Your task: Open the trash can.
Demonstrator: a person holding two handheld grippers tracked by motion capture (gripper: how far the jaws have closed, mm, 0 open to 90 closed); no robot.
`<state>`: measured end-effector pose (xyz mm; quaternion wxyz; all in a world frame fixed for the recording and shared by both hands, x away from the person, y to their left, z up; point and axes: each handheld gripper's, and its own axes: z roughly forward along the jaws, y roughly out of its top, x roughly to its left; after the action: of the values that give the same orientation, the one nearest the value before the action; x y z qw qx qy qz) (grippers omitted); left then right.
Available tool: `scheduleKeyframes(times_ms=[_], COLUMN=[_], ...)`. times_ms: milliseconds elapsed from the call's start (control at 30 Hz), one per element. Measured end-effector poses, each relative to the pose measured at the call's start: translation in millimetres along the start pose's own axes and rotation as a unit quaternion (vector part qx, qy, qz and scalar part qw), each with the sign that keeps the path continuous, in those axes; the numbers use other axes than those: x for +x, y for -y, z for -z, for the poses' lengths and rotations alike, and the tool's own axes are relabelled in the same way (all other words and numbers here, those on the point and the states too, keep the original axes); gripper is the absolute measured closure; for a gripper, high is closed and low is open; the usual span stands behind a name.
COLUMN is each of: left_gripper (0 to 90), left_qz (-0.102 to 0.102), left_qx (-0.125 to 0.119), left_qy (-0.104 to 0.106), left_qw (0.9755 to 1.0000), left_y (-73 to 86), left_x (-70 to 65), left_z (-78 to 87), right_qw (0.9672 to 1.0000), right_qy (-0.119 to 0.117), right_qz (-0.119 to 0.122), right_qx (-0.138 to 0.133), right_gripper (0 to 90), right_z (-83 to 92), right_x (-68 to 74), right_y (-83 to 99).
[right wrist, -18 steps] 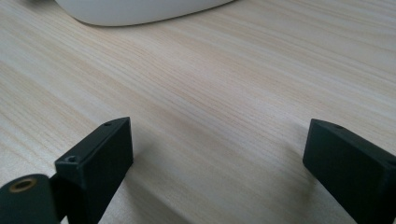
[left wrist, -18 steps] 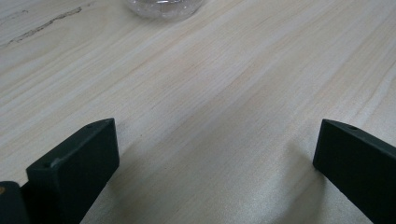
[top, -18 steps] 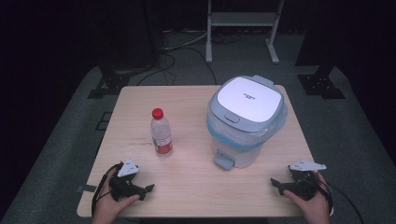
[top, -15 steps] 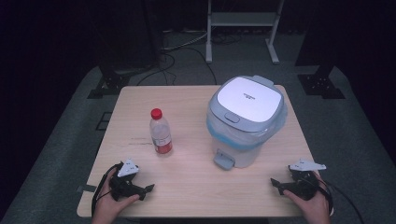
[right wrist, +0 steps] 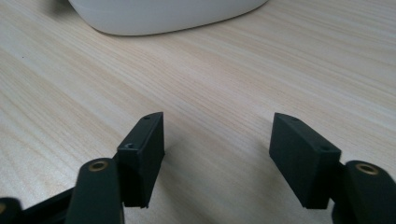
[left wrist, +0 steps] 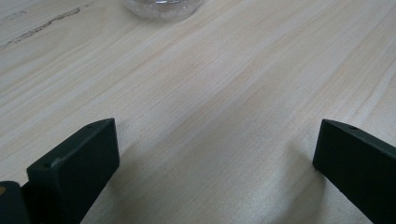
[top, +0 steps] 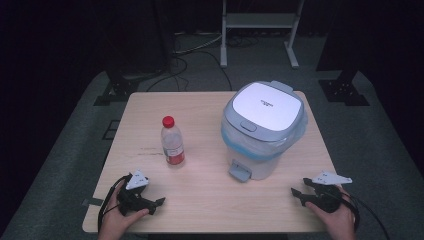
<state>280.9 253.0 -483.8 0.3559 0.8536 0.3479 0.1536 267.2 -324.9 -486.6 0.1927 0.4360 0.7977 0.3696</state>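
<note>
Nothing has shifted since the earlier high view: both hands, both grippers and both objects keep their places on the light wooden desk (top: pixel 210 200).

Left gripper (top: pixel 156 202): it lies low over the near left part of the desk, held in the person's left hand (top: pixel 116 217), with a grey three-cornered plate on top. Its two black jaws stand wide apart with bare wood between them, as the left gripper view (left wrist: pixel 212 154) confirms; they hold nothing.

Right gripper (top: pixel 296 192): it rests over the near right part of the desk in the person's right hand (top: pixel 340 220), jaws pointing toward the middle of the desk. The right gripper view (right wrist: pixel 217 140) shows the jaws parted, with plain wood grain between them and nothing gripped.

Clear plastic bottle with a red cap and a red label (top: pixel 172 141): it stands upright on the left half of the desk, beyond the left gripper and apart from it. Its transparent base (left wrist: pixel 163 7) appears at the top edge of the left gripper view.

White pedal bin with a grey-blue lid and a pale blue liner (top: pixel 262 130): it stands on the right half of the desk, lid shut, foot pedal facing the near edge. Its rounded white base (right wrist: pixel 163 16) lies ahead of the right gripper, well clear of the jaws. Bottle and bin stand near each other without touching.
</note>
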Motion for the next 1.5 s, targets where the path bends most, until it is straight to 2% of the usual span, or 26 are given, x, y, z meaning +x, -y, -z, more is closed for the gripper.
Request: scheduleKeyframes(times_ms=[167,200,267,333,367,400,500,700,733,1067,1500], left_gripper=[0.0,0.0,0.0,0.0,0.0,0.0,0.0,0.0,0.0,0.0,0.0], left_qz=[0.000,-0.002,-0.003,-0.003,-0.002,-0.001,-0.002,-0.001,-0.002,-0.001,0.000], left_qx=[0.000,0.000,0.001,0.000,0.000,0.000,0.000,0.000,0.000,0.000,0.000], left_qy=[0.001,0.002,0.003,0.003,0.003,0.002,0.001,0.001,0.001,0.001,0.001], left_qw=[1.0000,1.0000,1.0000,1.0000,1.0000,1.0000,1.0000,1.0000,1.0000,1.0000,1.0000], left_y=[0.0,0.0,-0.2,-0.4,-0.4,-0.6,-0.6,-0.6,-0.6,-0.6,-0.6], left_x=[0.1,-0.1,-0.1,0.0,0.1,0.3,0.3,0.3,0.3,0.4,0.4], left_z=[0.0,0.0,0.0,-0.3,-0.5,-0.7,-0.6,-0.6,-0.6,-0.6,-0.7], right_qw=[1.0000,0.9999,0.9999,0.9997,0.9997,0.9998,0.9997,0.9995,0.9994,0.9981,0.9961], right_qy=[-0.002,-0.005,-0.006,-0.011,-0.011,-0.010,-0.014,-0.025,-0.030,-0.051,-0.076], right_qz=[-0.003,-0.009,-0.012,-0.019,-0.019,-0.015,-0.015,-0.014,-0.012,-0.007,0.006], right_qx=[-0.003,-0.005,-0.007,-0.010,-0.010,-0.011,-0.011,-0.011,-0.015,-0.034,-0.044], right_gripper=[40.7,46.6,48.3,55.6,55.6,61.8,69.1,75.6,78.8,87.1,89.5], right_z=[0.6,1.4,1.7,2.1,2.1,2.6,3.2,3.7,4.4,6.1,1.6], right_x=[-0.1,-1.2,-2.4,-4.7,-4.7,-4.3,-2.9,-1.3,-0.1,9.6,23.6], right_y=[0.2,0.4,0.6,0.9,0.9,1.2,1.6,0.1,-1.4,-12.4,-27.9])
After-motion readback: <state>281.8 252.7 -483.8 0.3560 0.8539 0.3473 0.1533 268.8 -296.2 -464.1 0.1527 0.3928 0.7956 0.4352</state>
